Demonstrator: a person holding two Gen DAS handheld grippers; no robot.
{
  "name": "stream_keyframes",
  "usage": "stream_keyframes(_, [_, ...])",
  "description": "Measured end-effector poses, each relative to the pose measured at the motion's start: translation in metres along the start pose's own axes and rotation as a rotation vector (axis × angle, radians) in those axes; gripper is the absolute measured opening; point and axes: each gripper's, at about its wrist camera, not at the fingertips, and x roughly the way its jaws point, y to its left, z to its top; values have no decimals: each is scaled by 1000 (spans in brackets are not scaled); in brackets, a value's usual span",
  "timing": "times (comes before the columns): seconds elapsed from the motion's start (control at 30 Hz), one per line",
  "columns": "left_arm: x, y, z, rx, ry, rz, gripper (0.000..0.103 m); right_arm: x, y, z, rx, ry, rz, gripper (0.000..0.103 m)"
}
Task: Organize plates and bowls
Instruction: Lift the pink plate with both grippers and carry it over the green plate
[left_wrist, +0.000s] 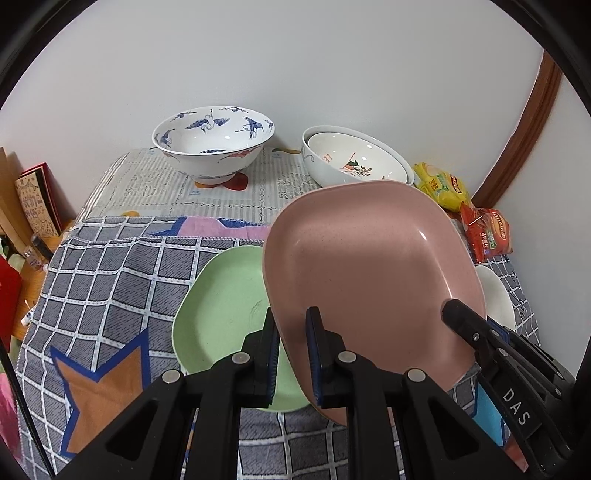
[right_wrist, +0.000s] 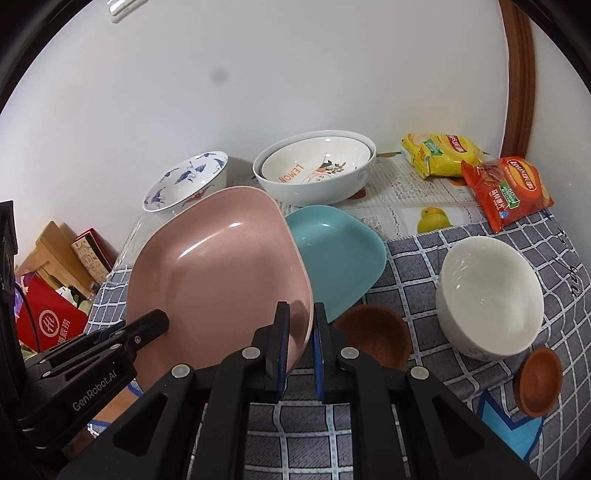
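Jaws of both the left gripper (left_wrist: 292, 345) and right gripper (right_wrist: 301, 341) pinch opposite rims of the pink plate (left_wrist: 369, 266), lifted at frame centre above the green plate (left_wrist: 221, 306); 2 bowls stand behind.

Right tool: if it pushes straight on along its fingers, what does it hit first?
The right tool is shut on the pink plate rim. Straight ahead, the plate's edge would likely meet the teal plate first; depth is uncertain, so it may pass above.
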Motion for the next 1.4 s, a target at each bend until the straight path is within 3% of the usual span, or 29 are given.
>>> stream_keyframes(0.67, [-28,20,-16,-20,-8,32,14,-23,27,-14,-30,-6,19,11])
stream_keyframes(1.4, [-19,58,-31,-71,44,72,14,3,56,-34,-76,77,49,12])
